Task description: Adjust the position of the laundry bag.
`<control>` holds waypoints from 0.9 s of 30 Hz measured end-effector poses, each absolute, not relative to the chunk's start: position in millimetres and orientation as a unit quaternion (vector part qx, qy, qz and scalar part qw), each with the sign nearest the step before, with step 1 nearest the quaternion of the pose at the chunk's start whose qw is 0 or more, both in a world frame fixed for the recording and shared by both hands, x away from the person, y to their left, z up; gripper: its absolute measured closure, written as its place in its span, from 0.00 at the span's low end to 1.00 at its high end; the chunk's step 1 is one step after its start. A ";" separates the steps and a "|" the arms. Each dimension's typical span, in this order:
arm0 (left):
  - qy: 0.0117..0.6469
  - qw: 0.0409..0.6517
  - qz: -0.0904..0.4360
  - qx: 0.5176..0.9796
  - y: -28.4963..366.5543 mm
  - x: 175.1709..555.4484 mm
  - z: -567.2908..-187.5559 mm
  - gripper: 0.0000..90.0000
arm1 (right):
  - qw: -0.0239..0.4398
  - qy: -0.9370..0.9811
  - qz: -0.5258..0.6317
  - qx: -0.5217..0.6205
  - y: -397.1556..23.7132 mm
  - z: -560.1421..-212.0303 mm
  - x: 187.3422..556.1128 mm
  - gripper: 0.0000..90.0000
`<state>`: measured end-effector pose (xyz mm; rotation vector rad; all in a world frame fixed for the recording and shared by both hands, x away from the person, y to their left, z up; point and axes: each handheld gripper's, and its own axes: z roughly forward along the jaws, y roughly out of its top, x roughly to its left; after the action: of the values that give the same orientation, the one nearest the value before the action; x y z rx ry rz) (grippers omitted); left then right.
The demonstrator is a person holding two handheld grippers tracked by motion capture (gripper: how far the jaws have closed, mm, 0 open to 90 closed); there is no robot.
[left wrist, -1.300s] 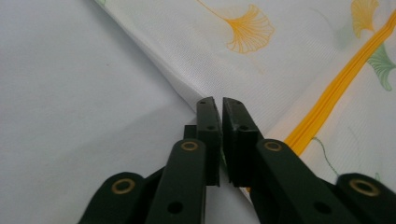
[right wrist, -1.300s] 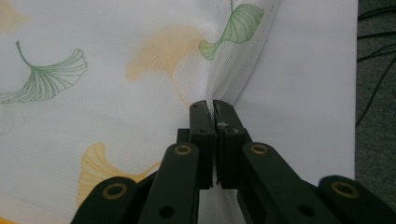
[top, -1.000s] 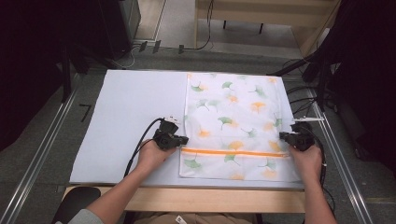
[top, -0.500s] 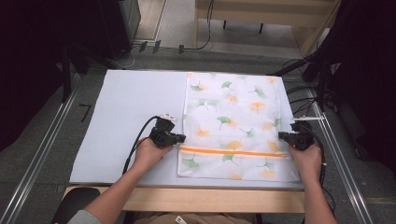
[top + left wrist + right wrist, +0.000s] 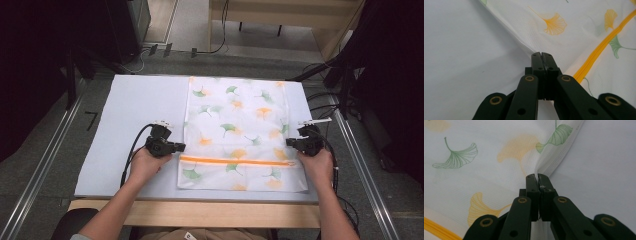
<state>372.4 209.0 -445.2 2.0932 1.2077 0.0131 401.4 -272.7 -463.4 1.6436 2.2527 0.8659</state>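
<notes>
A white mesh bag (image 5: 235, 125) printed with green and orange leaves lies flat on the pale table top (image 5: 135, 100), its orange zipper (image 5: 235, 161) running across near the front. My left gripper (image 5: 182, 146) is at the bag's left edge, just above the zipper. In the left gripper view, my left gripper (image 5: 541, 53) is shut on the hem of the bag (image 5: 579, 30). My right gripper (image 5: 288, 142) is at the right edge. In the right gripper view, my right gripper (image 5: 538, 175) is shut on a puckered fold of the bag (image 5: 474, 177).
Bare table top extends left of the bag. Metal rails (image 5: 45, 165) run along both sides of the table, and a wooden strip (image 5: 200, 212) forms its front edge. Cables (image 5: 320, 107) lie on the floor at the right and behind.
Both hands have slid to the left with their grippers shut. The bag has shifted left with them, so its left edge now lies farther over the table top.
</notes>
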 end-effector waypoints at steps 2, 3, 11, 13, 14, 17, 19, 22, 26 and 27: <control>0.471 0.350 0.011 0.810 216.2 371.0 -444.1 1.00 | 0.101 0.772 0.301 0.550 -263.2 -461.4 404.2 1.00; 0.472 0.349 0.010 0.810 219.4 370.3 -443.8 1.00 | 0.101 0.772 0.301 0.550 -263.2 -461.4 404.2 1.00; 0.481 0.337 0.010 0.809 241.6 363.9 -441.6 1.00 | 0.085 0.785 0.311 0.529 -241.9 -458.3 406.7 1.00; 0.485 0.339 0.010 0.806 248.0 362.3 -440.5 1.00 | 0.082 0.790 0.310 0.523 -237.2 -457.7 405.9 1.00; 0.486 0.338 0.010 0.806 251.0 361.7 -439.9 1.00 | 0.082 0.792 0.310 0.519 -234.8 -457.4 405.6 1.00; 0.489 0.338 0.010 0.804 257.7 359.6 -439.0 1.00 | 0.080 0.798 0.309 0.512 -228.2 -456.5 403.9 1.00; 0.490 0.334 0.012 0.805 262.1 358.5 -438.4 1.00 | 0.078 0.801 0.311 0.506 -224.4 -456.0 403.3 1.00; 0.495 0.331 0.009 0.803 271.2 357.3 -436.5 1.00 | 0.072 0.803 0.319 0.498 -217.4 -455.2 402.4 1.00; 0.495 0.324 0.007 0.806 280.3 356.8 -436.5 1.00 | 0.068 0.807 0.321 0.492 -209.2 -455.0 401.0 1.00; 0.495 0.324 0.007 0.806 280.3 356.8 -436.5 1.00 | 0.068 0.807 0.321 0.492 -209.2 -455.0 401.0 1.00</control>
<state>356.8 280.3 -436.5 2.1151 1.2971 0.0174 401.0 -209.2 -455.0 1.4810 2.4301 0.9655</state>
